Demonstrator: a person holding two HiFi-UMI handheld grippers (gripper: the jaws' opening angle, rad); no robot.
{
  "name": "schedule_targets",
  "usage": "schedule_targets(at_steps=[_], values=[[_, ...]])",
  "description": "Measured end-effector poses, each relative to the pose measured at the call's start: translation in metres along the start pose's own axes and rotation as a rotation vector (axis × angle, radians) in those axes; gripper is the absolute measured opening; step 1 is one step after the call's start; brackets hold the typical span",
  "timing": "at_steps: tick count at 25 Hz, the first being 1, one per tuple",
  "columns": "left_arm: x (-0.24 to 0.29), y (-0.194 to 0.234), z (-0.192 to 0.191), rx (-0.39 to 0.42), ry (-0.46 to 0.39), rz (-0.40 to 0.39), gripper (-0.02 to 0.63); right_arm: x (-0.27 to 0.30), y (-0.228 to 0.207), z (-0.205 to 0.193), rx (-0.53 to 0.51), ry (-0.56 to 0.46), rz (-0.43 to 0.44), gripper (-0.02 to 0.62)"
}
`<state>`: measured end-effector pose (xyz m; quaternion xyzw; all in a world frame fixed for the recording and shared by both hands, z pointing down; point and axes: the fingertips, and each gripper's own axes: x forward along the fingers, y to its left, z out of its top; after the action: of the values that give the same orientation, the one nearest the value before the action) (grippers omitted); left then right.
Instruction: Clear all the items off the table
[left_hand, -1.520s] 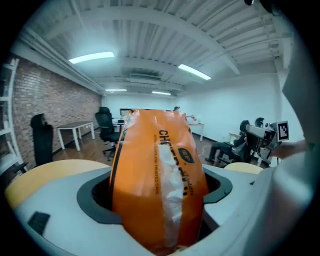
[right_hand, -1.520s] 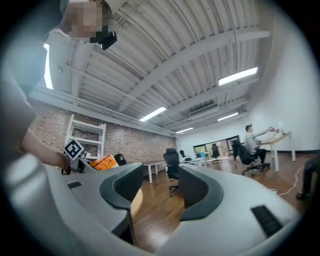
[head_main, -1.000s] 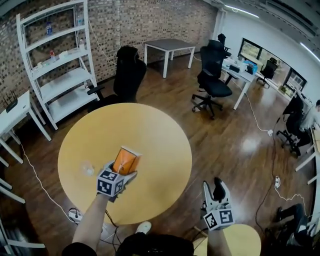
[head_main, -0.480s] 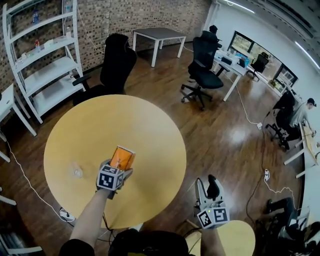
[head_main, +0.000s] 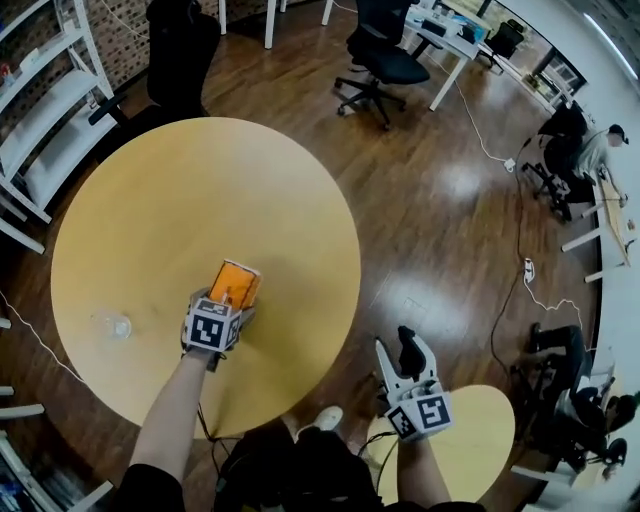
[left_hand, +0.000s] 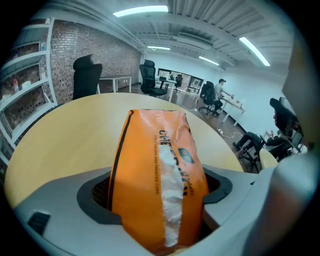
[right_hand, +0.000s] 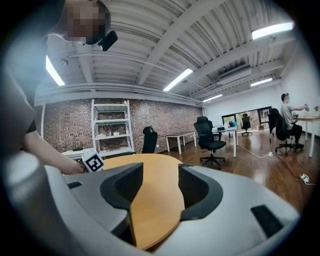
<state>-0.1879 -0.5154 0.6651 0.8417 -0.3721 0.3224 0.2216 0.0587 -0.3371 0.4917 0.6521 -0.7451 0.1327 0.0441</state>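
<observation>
An orange packet (head_main: 237, 281) with dark print is upright between the jaws of my left gripper (head_main: 228, 300), which is shut on it over the round yellow table (head_main: 200, 190), right of its middle. In the left gripper view the orange packet (left_hand: 160, 175) fills the gap of the left gripper (left_hand: 157, 205) and both pads press its sides. A small clear object (head_main: 115, 325), perhaps a cup, rests near the table's left edge. My right gripper (head_main: 397, 350) hangs off the table over the wooden floor, open with nothing in it. The right gripper view shows the right gripper (right_hand: 156, 192) with only the table (right_hand: 150, 175) between its jaws.
A smaller round yellow table (head_main: 470, 440) lies below my right hand. A black office chair (head_main: 375, 50) and desks stand at the back, white shelves (head_main: 40, 110) at the far left. Cables cross the floor (head_main: 450, 230). A person (head_main: 595, 140) sits at the far right.
The head view has tipped further down, so the table fills more of it. My left gripper still holds the orange packet. The right gripper stays open beside the table.
</observation>
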Motion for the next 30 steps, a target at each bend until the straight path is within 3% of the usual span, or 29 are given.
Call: schedule_targets(at_steps=[9,13,18,25,27,30], values=[[0.028,-0.014,-0.01,0.027,0.094,-0.014,0.454,-0.006,-0.007,-0.034,0.093,0.044,-0.059,0.21],[0.028,-0.018,-0.01,0.024,0.092,-0.025,0.503,-0.013,-0.012,-0.04,0.07,0.053,-0.075,0.21],[0.008,-0.023,0.001,-0.021,0.056,-0.043,0.506,-0.018,-0.021,-0.025,0.061,0.015,-0.099,0.21],[-0.043,-0.012,0.032,-0.069,-0.102,-0.026,0.495,-0.024,-0.017,-0.003,0.054,-0.057,-0.102,0.21],[-0.068,-0.009,0.049,-0.09,-0.196,-0.035,0.458,-0.025,-0.013,0.011,0.053,-0.106,-0.104,0.21],[-0.116,-0.014,0.082,-0.097,-0.398,-0.049,0.346,-0.027,-0.006,0.036,0.009,-0.183,-0.082,0.229]])
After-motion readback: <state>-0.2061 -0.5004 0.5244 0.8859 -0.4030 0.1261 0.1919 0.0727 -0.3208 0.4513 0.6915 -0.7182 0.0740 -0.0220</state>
